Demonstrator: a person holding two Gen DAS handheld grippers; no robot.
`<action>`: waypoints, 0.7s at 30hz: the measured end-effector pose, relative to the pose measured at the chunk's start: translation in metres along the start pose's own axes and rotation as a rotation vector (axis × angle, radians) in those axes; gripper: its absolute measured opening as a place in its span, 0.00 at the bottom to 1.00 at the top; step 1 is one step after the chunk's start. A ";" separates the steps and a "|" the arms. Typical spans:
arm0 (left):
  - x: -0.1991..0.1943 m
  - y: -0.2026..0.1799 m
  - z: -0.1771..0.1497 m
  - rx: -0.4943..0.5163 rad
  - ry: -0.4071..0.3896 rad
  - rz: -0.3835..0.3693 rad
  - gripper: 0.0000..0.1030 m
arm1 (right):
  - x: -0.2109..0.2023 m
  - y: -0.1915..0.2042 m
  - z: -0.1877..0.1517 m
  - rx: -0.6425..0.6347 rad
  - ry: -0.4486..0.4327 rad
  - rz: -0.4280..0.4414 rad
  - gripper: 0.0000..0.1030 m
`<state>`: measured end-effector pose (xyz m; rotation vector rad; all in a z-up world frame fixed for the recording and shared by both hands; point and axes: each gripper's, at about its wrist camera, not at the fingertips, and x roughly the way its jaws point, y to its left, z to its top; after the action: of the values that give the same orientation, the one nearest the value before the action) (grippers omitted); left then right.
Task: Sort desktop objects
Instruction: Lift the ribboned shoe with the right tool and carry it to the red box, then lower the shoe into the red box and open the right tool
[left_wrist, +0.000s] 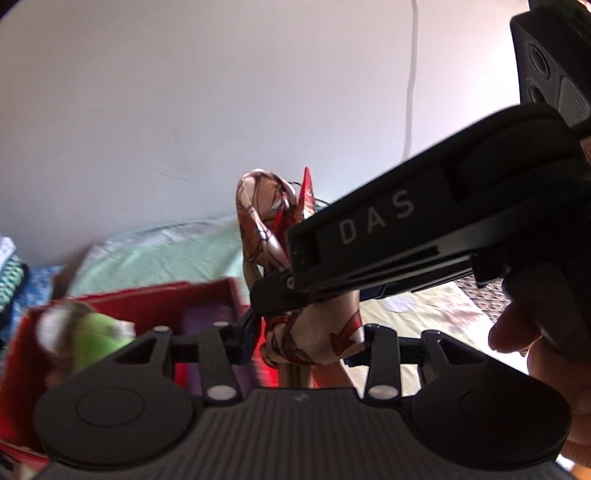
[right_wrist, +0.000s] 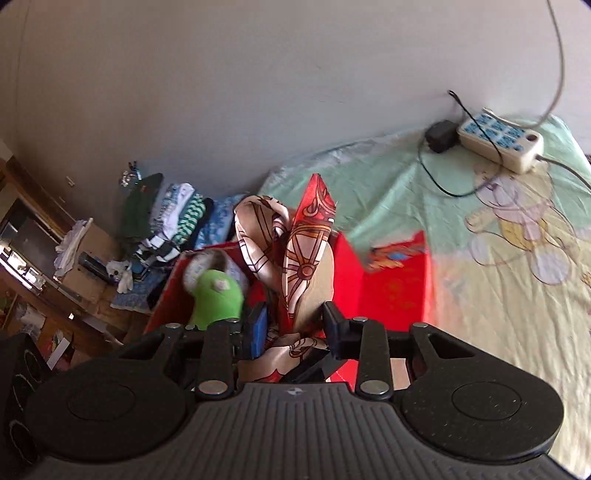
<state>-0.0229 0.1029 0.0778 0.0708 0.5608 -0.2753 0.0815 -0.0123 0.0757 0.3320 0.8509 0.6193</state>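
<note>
A red, cream and brown patterned silk scarf (left_wrist: 314, 332) is bunched upright between both grippers, above an open red box (left_wrist: 147, 299). My left gripper (left_wrist: 303, 339) is shut on its lower part. My right gripper (right_wrist: 293, 325) is shut on the scarf (right_wrist: 306, 266) too, and its black body marked DAS (left_wrist: 388, 240) crosses the left wrist view just above my left fingers. A green and white plush toy (right_wrist: 214, 291) lies in the red box (right_wrist: 391, 280); it also shows blurred in the left wrist view (left_wrist: 96, 332).
The box sits on a bed with a pale green cartoon sheet (right_wrist: 480, 229). A white power strip (right_wrist: 498, 138) with a black adapter (right_wrist: 441, 136) lies near the wall. Folded clothes (right_wrist: 173, 218) are stacked left of the box, with cluttered wooden furniture (right_wrist: 37, 258) beyond.
</note>
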 end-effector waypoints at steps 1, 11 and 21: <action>0.004 0.011 0.001 -0.008 0.000 0.014 0.39 | 0.007 0.010 0.002 -0.009 -0.002 0.012 0.34; -0.028 0.100 -0.013 -0.109 -0.015 0.150 0.39 | 0.071 0.089 0.008 -0.104 0.033 0.092 0.34; 0.017 0.216 -0.014 -0.179 0.150 0.251 0.39 | 0.173 0.143 0.010 -0.134 0.202 0.185 0.34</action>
<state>0.0433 0.3083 0.0556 -0.0115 0.7162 0.0255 0.1218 0.2072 0.0514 0.2302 0.9730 0.8894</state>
